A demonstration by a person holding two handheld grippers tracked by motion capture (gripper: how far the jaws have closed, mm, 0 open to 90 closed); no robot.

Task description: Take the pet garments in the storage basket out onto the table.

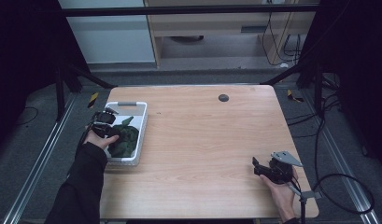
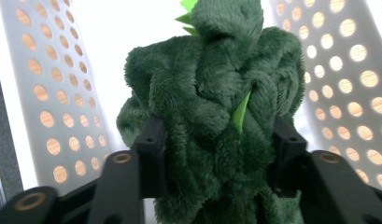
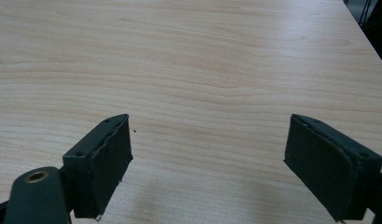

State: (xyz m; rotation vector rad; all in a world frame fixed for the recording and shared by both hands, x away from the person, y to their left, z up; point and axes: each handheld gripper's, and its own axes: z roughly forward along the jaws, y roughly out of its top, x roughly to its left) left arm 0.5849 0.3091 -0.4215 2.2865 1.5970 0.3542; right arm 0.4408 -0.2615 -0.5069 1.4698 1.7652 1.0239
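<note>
Left tongs (image 2: 212, 154) clamp the green plush toy (image 2: 212, 102) inside the white perforated basket (image 1: 141, 122) (lifting out or setting down, unclear); right tongs (image 3: 209, 168) rest gaping, empty, over the bare surface (image 1: 202, 135).

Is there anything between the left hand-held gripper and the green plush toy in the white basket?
Nothing visible. The left hand-held gripper already has its jaws closed around the green plush toy inside the white perforated basket.
</note>
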